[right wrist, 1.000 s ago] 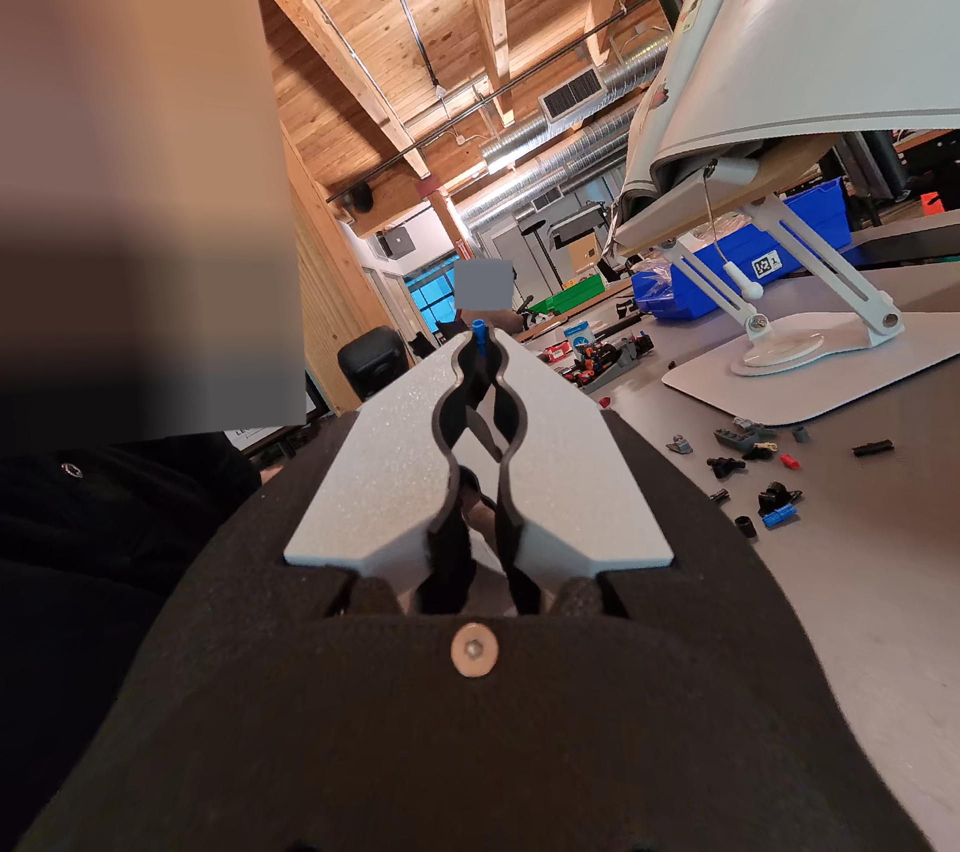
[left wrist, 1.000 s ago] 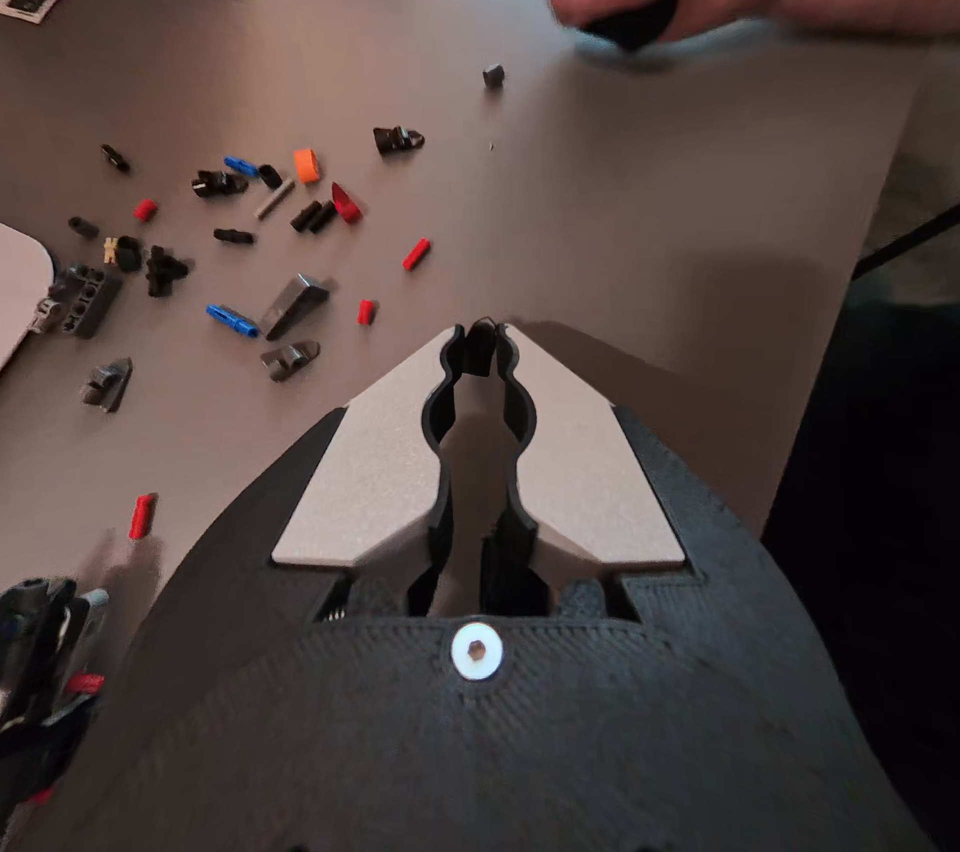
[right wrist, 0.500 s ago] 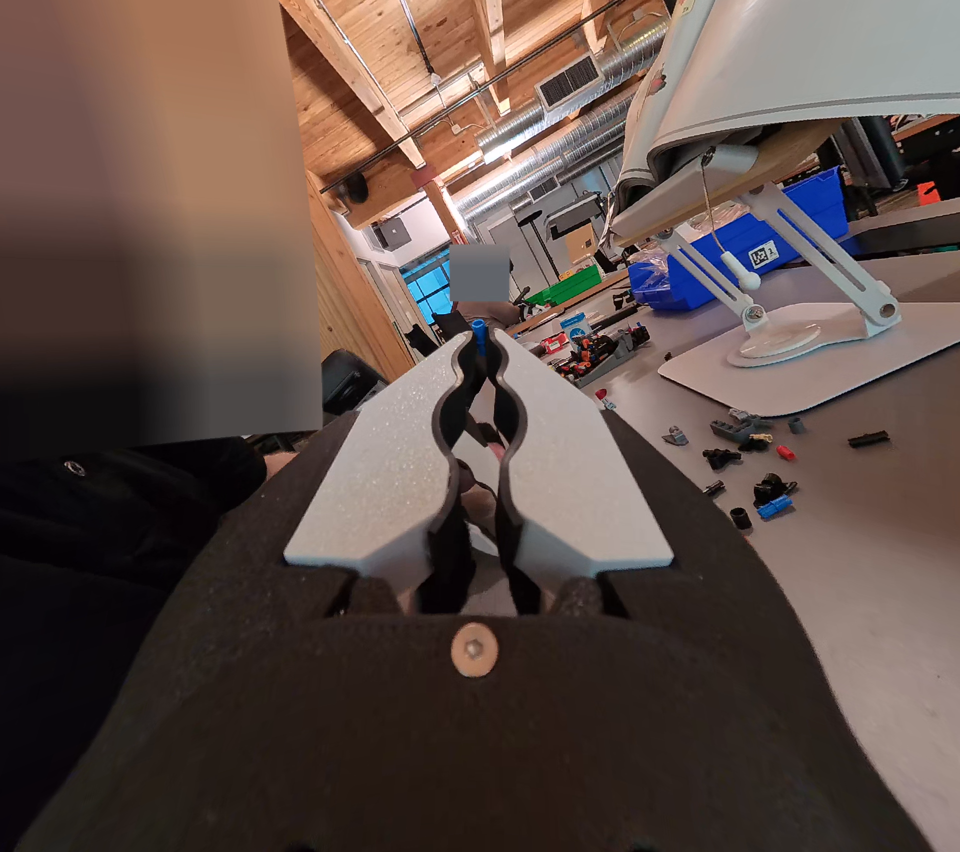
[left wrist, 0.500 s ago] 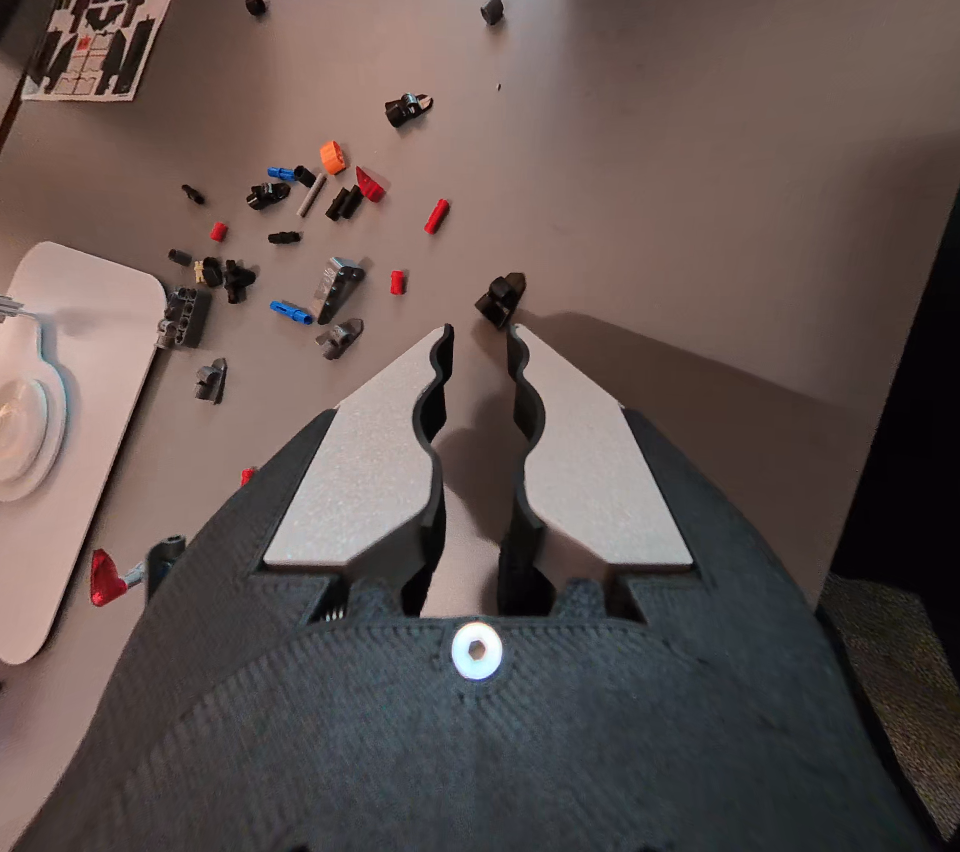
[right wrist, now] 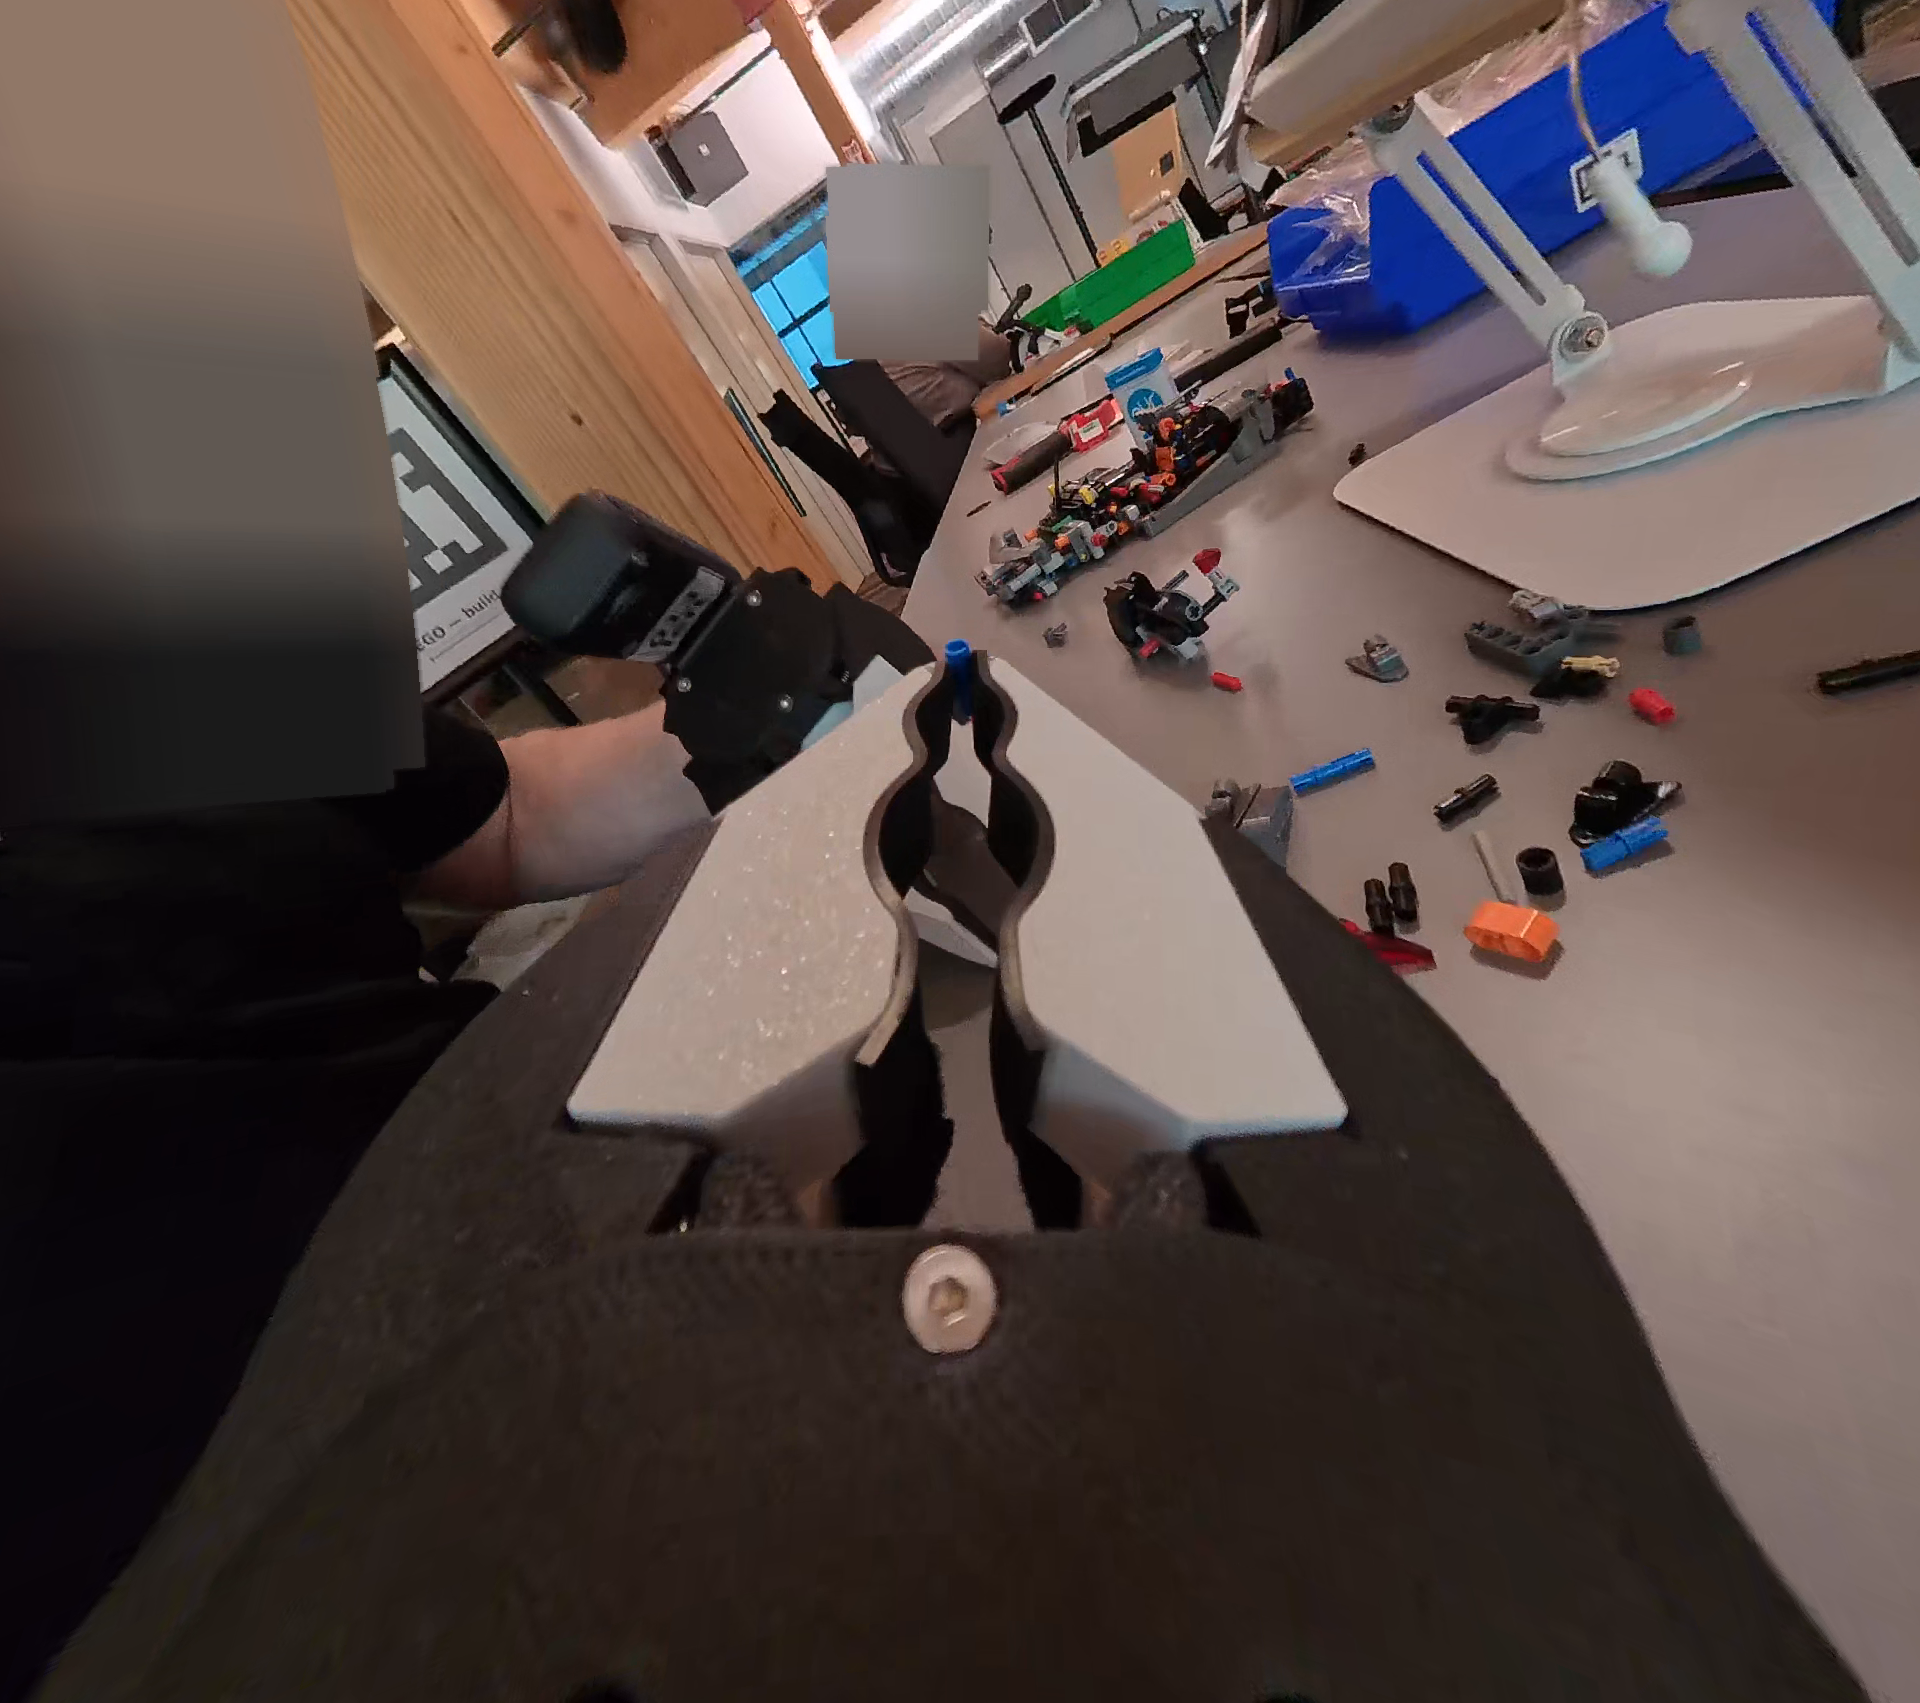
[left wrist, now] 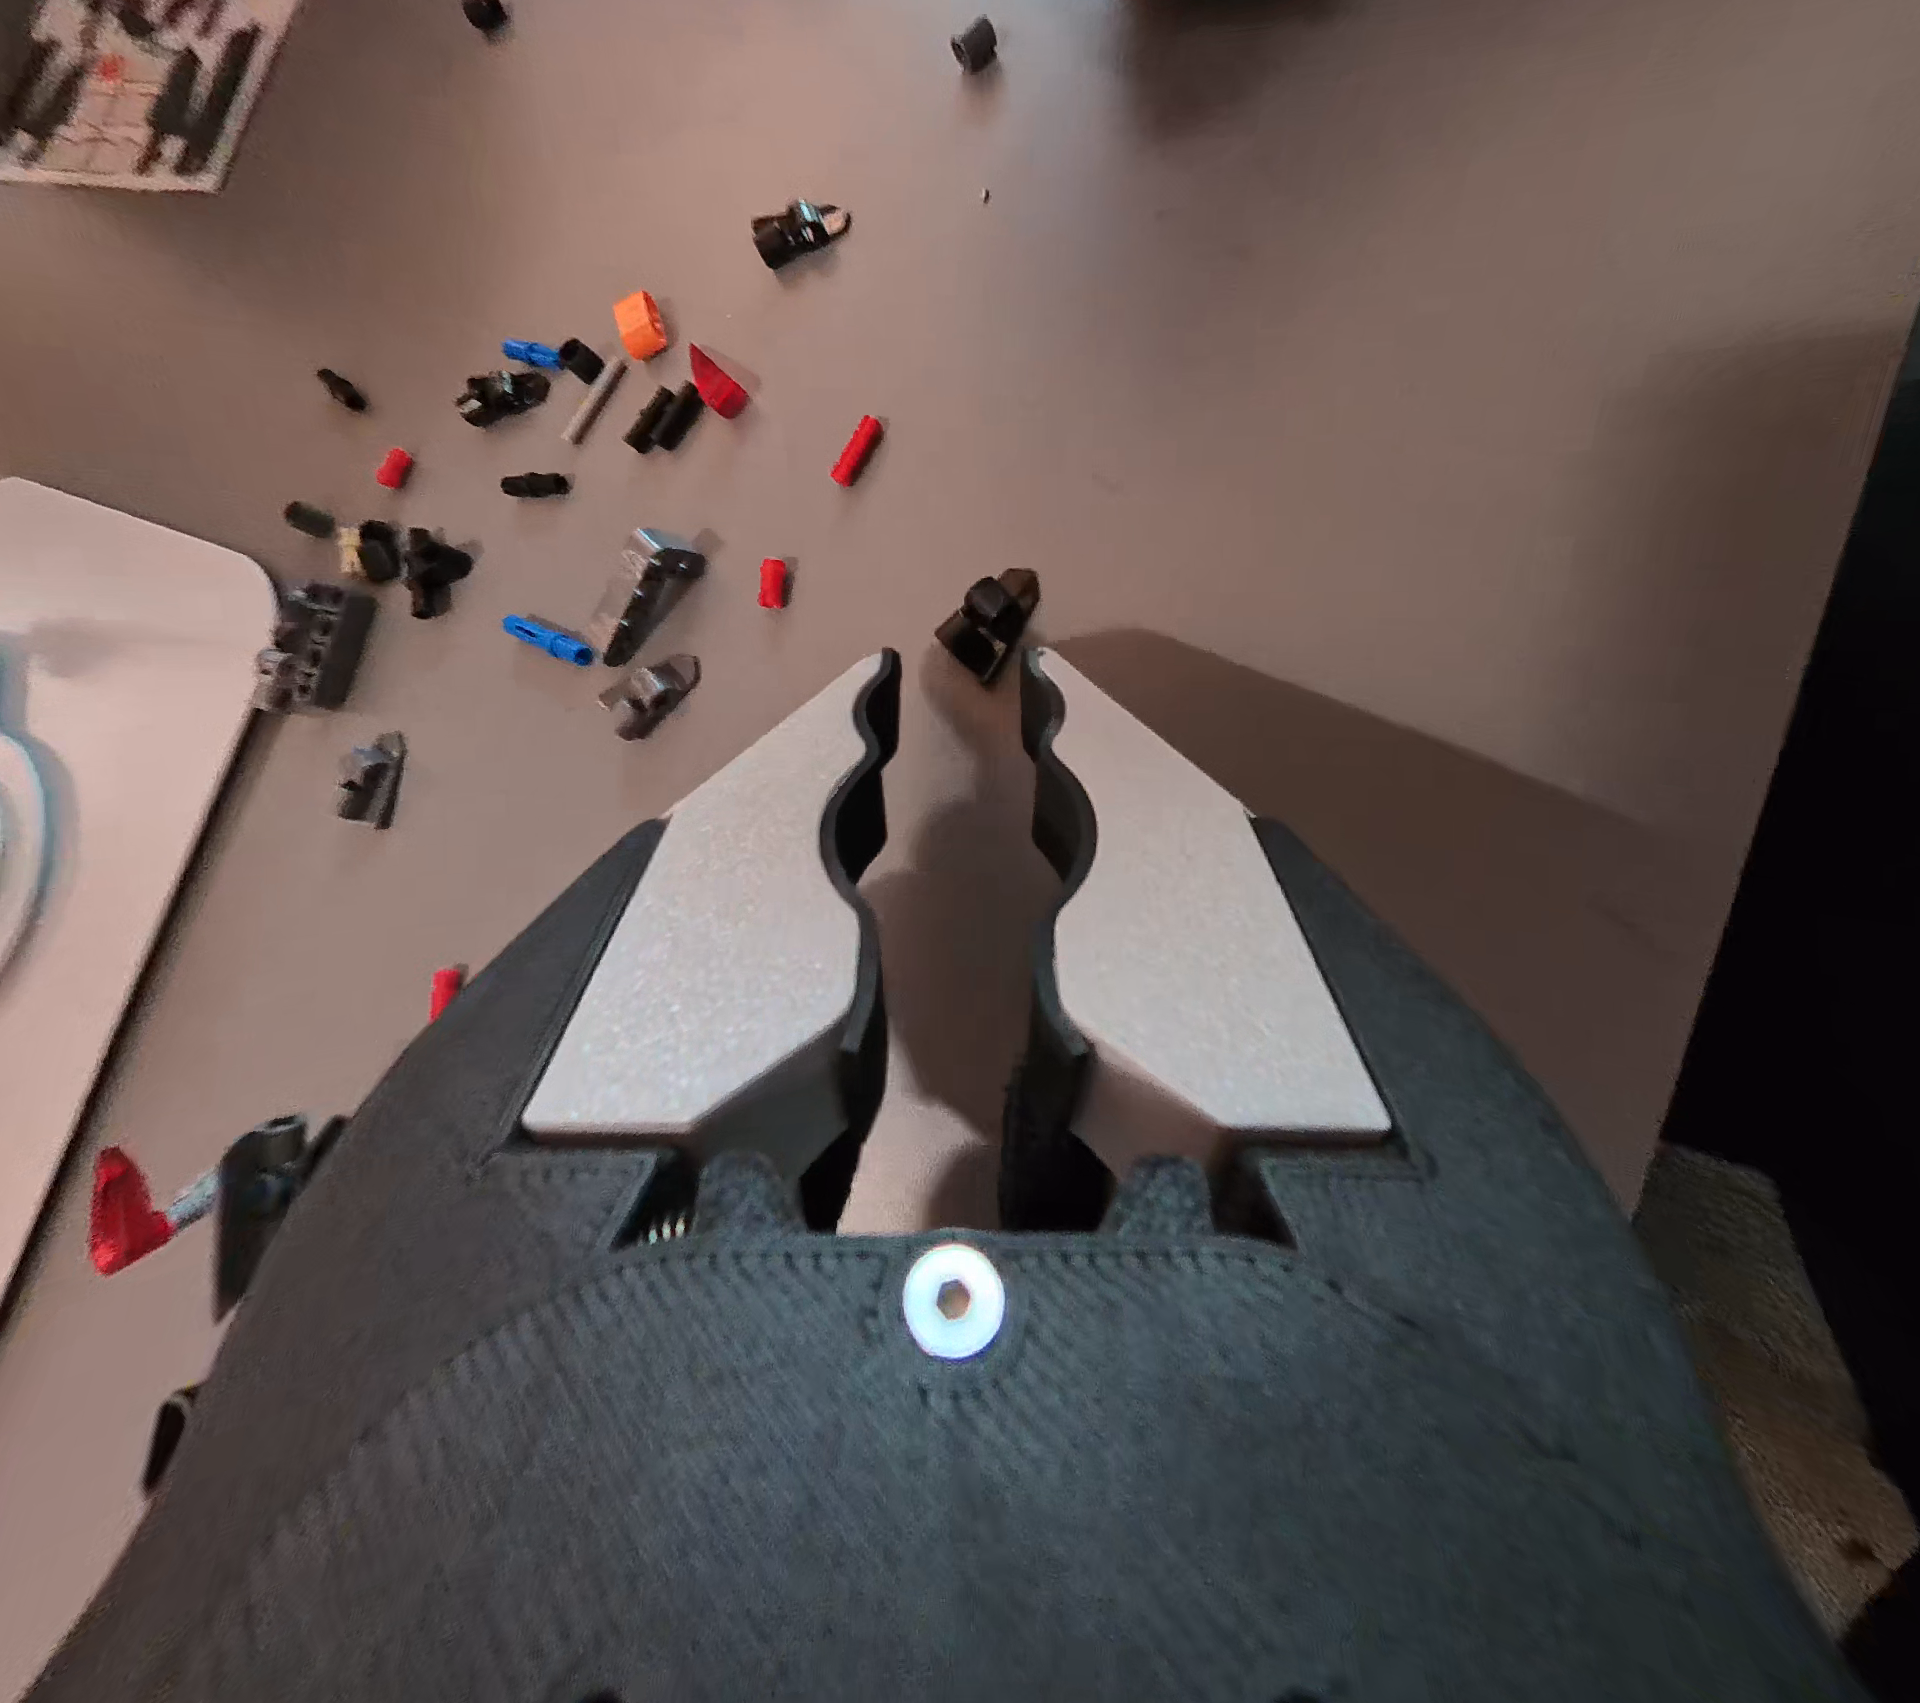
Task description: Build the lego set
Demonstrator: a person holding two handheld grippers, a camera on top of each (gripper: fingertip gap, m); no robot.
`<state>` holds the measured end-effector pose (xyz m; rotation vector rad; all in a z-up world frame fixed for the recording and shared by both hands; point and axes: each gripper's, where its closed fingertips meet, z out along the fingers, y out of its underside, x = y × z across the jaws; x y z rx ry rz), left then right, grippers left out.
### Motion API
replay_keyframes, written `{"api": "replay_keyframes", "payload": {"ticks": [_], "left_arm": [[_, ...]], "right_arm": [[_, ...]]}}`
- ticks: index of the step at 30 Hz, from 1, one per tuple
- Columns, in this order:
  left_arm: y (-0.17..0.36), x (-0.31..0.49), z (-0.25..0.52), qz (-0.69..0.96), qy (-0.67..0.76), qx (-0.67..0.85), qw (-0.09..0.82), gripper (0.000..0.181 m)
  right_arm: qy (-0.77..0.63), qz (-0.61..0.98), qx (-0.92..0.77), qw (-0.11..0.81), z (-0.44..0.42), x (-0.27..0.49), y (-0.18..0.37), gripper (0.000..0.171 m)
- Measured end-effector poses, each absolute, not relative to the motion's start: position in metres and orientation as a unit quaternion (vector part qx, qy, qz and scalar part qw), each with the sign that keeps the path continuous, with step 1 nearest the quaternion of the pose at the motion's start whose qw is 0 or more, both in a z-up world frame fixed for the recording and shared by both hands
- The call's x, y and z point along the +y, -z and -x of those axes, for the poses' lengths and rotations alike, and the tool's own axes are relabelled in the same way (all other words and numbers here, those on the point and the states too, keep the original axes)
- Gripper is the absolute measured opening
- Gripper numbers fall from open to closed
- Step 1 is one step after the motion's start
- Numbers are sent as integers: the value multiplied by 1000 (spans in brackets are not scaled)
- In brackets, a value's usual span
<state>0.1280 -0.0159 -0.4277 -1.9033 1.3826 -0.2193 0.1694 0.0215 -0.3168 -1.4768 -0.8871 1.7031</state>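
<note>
Your left gripper (left wrist: 958,666) hung jaws apart, empty, above the small black angular connector piece (left wrist: 987,620) lying on the grey table (left wrist: 1351,406) near its right edge. Your right gripper (right wrist: 961,685) was pinched shut on a short blue plastic pin (right wrist: 958,674) standing upright past the tips. To do well, you needed to lower squarely and centre the connector before closing; it looked stubby, glossy and liable to skid. Loose red, blue and black bits lay toward the left edge.
</note>
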Motion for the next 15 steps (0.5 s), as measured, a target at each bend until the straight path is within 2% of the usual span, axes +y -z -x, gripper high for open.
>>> {"api": "replay_keyframes", "payload": {"ticks": [7,9,15], "left_arm": [[431,-31,-136,768,95,512,374,9],[428,-41,-144,758,106,518,382,15],[406,-29,-133,761,102,474,432,14]], "right_arm": [[-655,574,-335,359,-178,17,317,0],[-657,575,-335,355,-178,18,318,1],[-662,570,-331,357,-180,18,315,1]]}}
